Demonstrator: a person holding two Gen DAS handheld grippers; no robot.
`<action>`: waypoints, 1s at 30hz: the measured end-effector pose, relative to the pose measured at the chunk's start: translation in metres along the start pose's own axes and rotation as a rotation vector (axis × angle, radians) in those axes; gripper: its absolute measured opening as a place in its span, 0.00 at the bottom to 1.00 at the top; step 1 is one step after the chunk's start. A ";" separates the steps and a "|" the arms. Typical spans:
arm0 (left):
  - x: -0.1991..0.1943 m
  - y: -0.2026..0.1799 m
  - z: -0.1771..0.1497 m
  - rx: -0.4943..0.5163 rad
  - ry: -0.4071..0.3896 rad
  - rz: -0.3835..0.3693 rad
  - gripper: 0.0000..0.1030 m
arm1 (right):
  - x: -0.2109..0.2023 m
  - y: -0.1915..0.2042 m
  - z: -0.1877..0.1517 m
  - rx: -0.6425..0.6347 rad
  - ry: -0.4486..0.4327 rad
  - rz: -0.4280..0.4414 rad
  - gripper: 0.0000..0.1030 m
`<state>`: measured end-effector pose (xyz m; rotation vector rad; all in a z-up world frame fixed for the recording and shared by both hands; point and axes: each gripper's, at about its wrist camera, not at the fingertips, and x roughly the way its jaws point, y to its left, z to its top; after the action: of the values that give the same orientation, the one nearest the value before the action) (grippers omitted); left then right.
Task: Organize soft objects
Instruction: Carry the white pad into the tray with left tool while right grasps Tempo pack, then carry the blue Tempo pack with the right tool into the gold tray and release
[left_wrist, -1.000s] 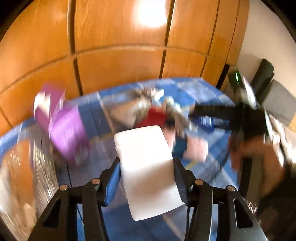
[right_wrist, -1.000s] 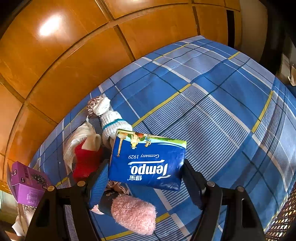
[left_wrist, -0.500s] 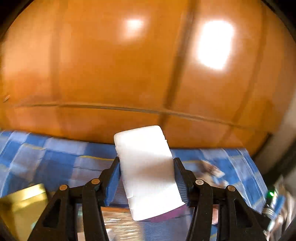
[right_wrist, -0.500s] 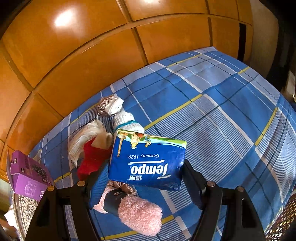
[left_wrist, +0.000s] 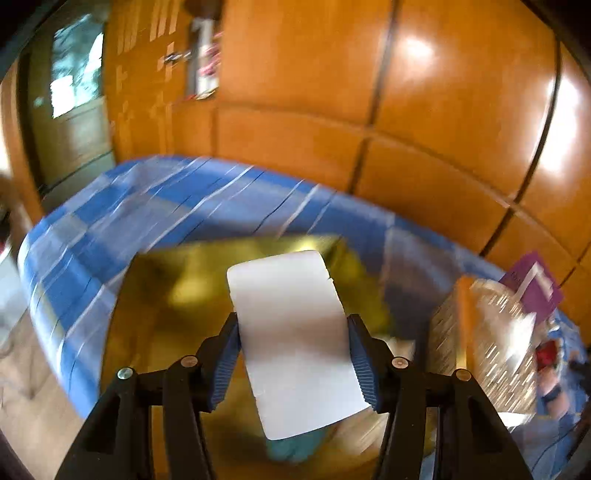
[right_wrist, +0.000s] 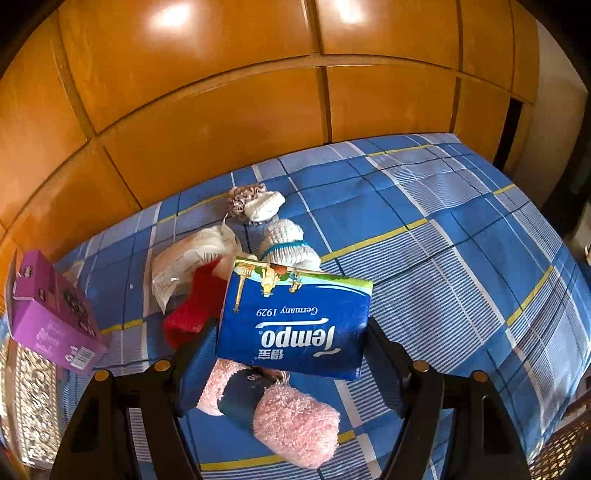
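My left gripper (left_wrist: 293, 354) is shut on a white soft pack (left_wrist: 291, 343) and holds it above a shiny gold box (left_wrist: 177, 295) on the blue checked bed. My right gripper (right_wrist: 291, 354) is shut on a blue Tempo tissue pack (right_wrist: 295, 325), held above a pile of soft things: a pink fluffy sock roll (right_wrist: 291, 424), a red sock (right_wrist: 195, 310), white knit socks (right_wrist: 288, 240), a white plastic pack (right_wrist: 184, 266) and a small crocheted piece (right_wrist: 243, 199).
A purple box (right_wrist: 48, 314) stands at the left of the bed, also in the left wrist view (left_wrist: 535, 284), next to a silver patterned box (left_wrist: 484, 347). Orange wooden wardrobe panels (right_wrist: 221, 92) run behind the bed. The blue bedcover (right_wrist: 461, 258) stretches to the right.
My left gripper swung left and down with the white pack, from facing the wardrobe to over the gold box. My right gripper tilted up slightly, still holding the tissue pack.
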<state>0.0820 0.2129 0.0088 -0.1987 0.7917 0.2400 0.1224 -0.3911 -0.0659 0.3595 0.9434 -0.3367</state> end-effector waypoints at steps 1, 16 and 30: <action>-0.001 0.005 -0.013 -0.006 0.006 0.013 0.56 | 0.000 0.001 -0.001 -0.005 0.001 -0.005 0.74; -0.026 0.024 -0.082 -0.011 -0.001 0.064 0.79 | 0.012 0.007 -0.001 -0.049 0.042 -0.070 0.74; -0.047 0.012 -0.084 0.061 -0.026 -0.006 0.79 | -0.007 0.068 0.042 -0.136 -0.016 -0.007 0.74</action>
<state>-0.0105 0.1953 -0.0158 -0.1400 0.7716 0.2120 0.1786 -0.3481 -0.0271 0.2290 0.9464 -0.2793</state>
